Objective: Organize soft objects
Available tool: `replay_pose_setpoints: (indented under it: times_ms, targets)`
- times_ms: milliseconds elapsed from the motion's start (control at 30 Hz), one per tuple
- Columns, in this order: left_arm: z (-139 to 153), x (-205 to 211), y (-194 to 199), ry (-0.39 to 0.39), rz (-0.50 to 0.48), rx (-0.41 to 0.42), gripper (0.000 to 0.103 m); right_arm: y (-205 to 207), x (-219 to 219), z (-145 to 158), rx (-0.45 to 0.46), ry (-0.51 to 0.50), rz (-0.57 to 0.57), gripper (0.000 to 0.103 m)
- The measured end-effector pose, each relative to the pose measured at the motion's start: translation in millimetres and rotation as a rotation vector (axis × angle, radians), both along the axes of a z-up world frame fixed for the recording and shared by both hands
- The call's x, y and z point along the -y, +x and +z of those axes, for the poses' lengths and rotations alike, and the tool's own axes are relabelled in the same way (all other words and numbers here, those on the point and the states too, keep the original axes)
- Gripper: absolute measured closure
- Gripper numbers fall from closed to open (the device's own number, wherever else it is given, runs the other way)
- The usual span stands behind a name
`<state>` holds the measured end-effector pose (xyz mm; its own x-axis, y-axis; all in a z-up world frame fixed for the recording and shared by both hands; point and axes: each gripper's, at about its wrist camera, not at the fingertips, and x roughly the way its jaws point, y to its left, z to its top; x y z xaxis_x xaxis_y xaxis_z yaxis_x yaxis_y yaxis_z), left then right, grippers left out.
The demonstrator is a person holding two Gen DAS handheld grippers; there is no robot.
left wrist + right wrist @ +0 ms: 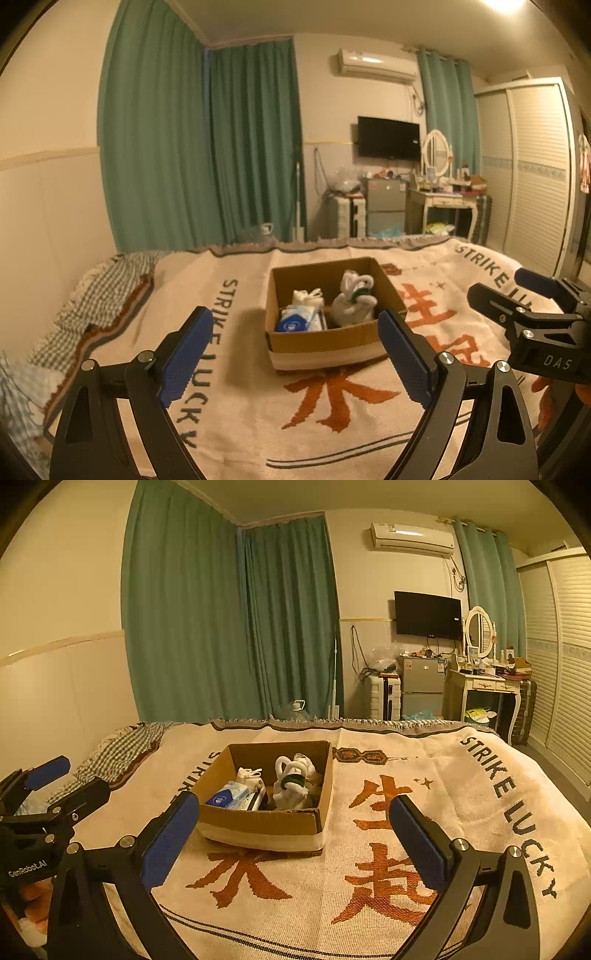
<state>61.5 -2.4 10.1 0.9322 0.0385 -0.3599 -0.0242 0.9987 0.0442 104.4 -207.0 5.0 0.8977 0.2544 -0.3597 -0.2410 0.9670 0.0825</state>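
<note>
An open cardboard box point(325, 338) point(258, 821) sits on the bed's cream blanket. Inside it stand a white soft toy with a green band point(352, 299) point(293, 781), a small white pouch point(308, 297) point(251, 775) and a blue tissue pack point(299, 321) point(232, 795). My left gripper point(295, 354) point(62, 782) hovers just in front of the box, open, nothing between its blue pads. My right gripper point(293, 843) point(513, 291) hangs beside it on the right at the same distance, also open and holding nothing.
The blanket point(369, 867) with orange characters and dark lettering covers the bed. A checked cloth point(110, 288) lies bunched at its left edge by the wall. Beyond the foot of the bed are green curtains, a small fridge point(423, 685), a dressing table point(484, 686) and a wardrobe.
</note>
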Motion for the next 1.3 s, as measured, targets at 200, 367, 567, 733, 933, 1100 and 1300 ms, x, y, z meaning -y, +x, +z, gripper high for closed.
replay_pose_setpoints:
  times_ms: [200, 367, 567, 733, 933, 1100, 1300]
  targets:
    - [0.6, -0.2, -0.3, 0.000, 0.002, 0.003, 0.011, 0.1, 0.2, -0.5, -0.001, -0.001, 0.002, 0.000]
    - [0.4, 1.3, 0.6, 0.003, 0.006, 0.004, 0.011, -0.3, 0.5, -0.4, -0.001, -0.001, 0.003, 0.000]
    - [0.1, 1.6, 0.1, 0.005, 0.006, 0.005, 0.011, 0.0, -0.3, -0.8, -0.003, -0.002, 0.004, 0.000]
    - [-1.3, 3.0, -0.8, 0.010, 0.006, 0.004, 0.011, 0.4, -1.7, -1.1, -0.006, -0.004, 0.006, 0.000]
    - [-0.8, 3.1, -0.9, 0.007, 0.008, 0.005, 0.011, 0.6, -1.4, -1.8, -0.008, -0.003, 0.004, 0.000]
    - [-2.3, 2.2, -2.6, 0.011, 0.009, 0.013, 0.011, 0.4, -0.8, -2.2, -0.007, -0.003, 0.004, 0.000]
    - [-2.7, 0.5, -3.8, 0.011, 0.010, 0.020, 0.011, 0.3, -0.4, -1.9, -0.007, -0.002, 0.008, 0.000]
